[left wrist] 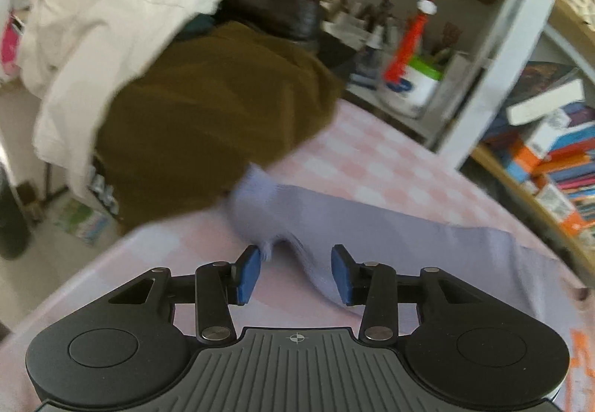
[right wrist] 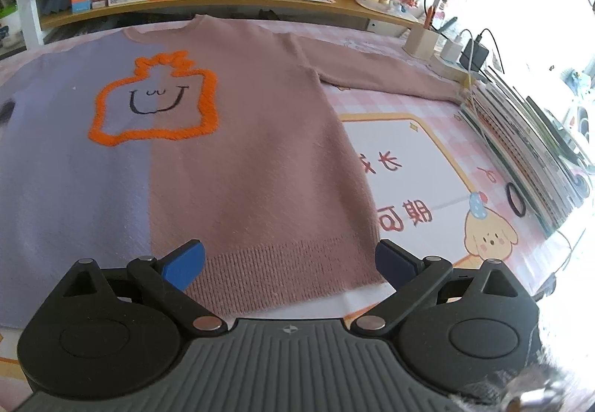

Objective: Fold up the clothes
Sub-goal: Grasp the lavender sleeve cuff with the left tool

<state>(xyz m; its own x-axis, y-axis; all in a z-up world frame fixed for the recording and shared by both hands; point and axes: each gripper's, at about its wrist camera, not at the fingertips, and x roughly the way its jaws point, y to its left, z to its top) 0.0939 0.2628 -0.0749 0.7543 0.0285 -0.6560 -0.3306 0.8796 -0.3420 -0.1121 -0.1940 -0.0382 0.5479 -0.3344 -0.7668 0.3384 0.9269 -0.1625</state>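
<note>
Sweater (right wrist: 238,136) flat on table (right wrist: 416,151), lilac sleeve (left wrist: 372,222) between left hand-held gripper (left wrist: 295,272) pads, grip unclear, right hand-held gripper (right wrist: 290,265) open over hem

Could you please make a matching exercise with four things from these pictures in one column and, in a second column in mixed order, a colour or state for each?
Column one:
1. lavender sleeve
2. pink sleeve
3. brown garment
4. hair tie

Column two:
A. black ring lying on the desk mat
B. spread flat toward the stacked books
C. bunched and raised between blue fingers
D. draped in a pile under a white cloth

Pairs: 1-C, 2-B, 3-D, 4-A
</note>
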